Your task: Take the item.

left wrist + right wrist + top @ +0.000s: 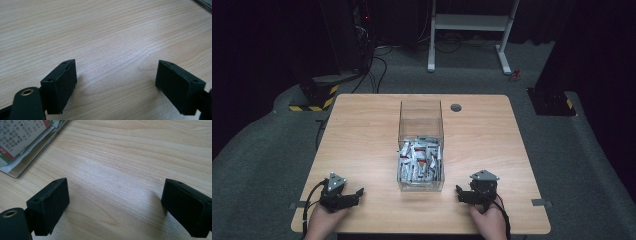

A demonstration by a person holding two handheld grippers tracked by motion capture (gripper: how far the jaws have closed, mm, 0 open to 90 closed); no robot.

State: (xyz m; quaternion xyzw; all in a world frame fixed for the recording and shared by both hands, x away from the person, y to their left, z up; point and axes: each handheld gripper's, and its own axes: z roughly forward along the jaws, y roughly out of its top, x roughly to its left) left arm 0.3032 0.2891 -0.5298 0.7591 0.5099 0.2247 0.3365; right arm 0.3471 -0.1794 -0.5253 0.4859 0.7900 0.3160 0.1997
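Observation:
A clear plastic box [421, 145] stands in the middle of the wooden table [362, 130], its near half filled with several small white sachets [419, 162]. My left gripper [354, 196] rests on the table near the front left, held by a hand, its jaws wide open over bare wood [116, 75]. My right gripper [460, 194] rests at the front right of the box, also open with nothing between its jaws [115, 202]. The box corner with sachets [22, 140] shows at the upper left of the right gripper view.
A round grey cable hole [456, 107] sits near the table's far edge. Behind the table stand a white desk frame [469, 30] and dark equipment with cables [342, 45]. Grey carpet surrounds the table.

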